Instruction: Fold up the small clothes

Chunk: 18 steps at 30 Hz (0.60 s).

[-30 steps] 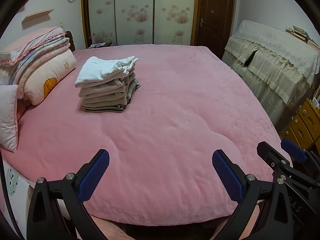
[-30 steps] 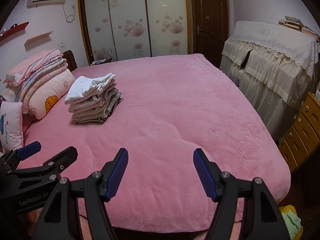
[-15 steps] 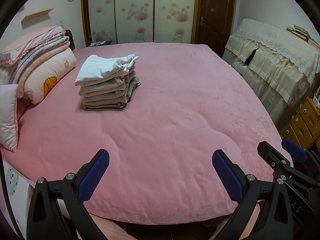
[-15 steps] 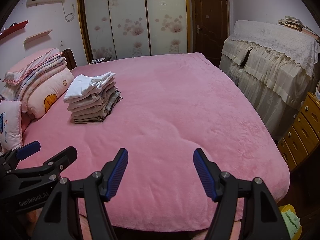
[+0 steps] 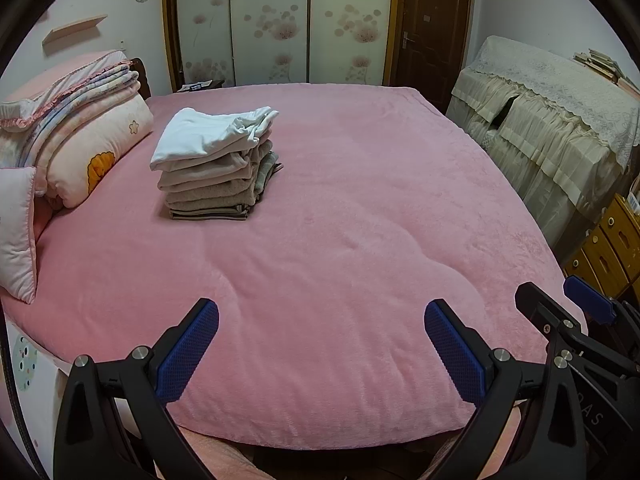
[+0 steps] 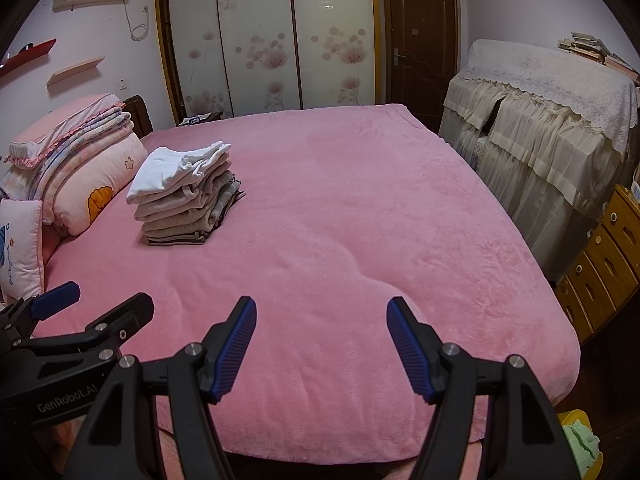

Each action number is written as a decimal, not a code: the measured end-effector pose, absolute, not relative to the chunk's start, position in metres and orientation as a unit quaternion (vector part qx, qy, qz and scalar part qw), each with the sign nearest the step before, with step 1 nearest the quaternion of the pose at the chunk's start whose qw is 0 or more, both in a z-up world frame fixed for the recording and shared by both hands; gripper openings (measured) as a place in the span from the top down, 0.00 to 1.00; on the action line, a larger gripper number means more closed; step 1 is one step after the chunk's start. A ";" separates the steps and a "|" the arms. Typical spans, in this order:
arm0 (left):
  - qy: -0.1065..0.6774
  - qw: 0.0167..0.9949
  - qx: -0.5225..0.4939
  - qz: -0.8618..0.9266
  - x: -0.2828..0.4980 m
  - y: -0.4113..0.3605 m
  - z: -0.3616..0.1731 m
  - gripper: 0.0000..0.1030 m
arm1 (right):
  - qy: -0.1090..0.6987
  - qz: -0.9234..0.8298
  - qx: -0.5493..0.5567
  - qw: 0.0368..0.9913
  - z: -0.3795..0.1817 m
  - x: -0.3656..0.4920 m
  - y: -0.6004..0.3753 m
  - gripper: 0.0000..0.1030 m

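A stack of folded clothes (image 5: 216, 164) lies on the bed (image 5: 360, 240), toward its far left, just right of the pillows (image 5: 80, 152). Wardrobe (image 5: 280, 24) stands behind the bed; a draped cabinet (image 5: 552, 128) stands right.

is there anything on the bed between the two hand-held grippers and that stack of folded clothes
Nothing visible. Only bare pink blanket lies between the open left hand-held gripper, the open right hand-held gripper and the stack of folded clothes.

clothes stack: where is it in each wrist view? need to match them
Left wrist: clothes stack left of centre, upper half, on the pink bed.
Right wrist: clothes stack further left, mid-height, same bed.
Shared landmark: pillow with orange print, just left of the stack.
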<state>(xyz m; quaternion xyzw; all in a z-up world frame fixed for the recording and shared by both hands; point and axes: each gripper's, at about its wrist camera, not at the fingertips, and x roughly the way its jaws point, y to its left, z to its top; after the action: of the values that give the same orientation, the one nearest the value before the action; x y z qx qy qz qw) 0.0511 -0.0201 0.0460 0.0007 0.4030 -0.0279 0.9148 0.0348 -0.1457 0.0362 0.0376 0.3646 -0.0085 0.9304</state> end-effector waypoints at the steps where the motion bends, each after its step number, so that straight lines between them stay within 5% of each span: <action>1: 0.403 0.915 0.001 -0.028 0.051 -0.020 0.046 0.01 | 0.365 -0.008 0.038 0.930 0.036 0.035 -0.146 0.34; 18: 0.406 0.913 0.000 -0.029 0.053 -0.021 0.042 0.01 | 0.368 -0.009 0.038 0.929 0.036 0.028 -0.151 0.34</action>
<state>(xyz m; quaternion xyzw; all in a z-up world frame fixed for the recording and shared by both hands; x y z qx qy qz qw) 0.0528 -0.0213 0.0416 0.0004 0.4059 -0.0290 0.9135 0.0283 -0.1512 0.0357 0.0382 0.3678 -0.0093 0.9291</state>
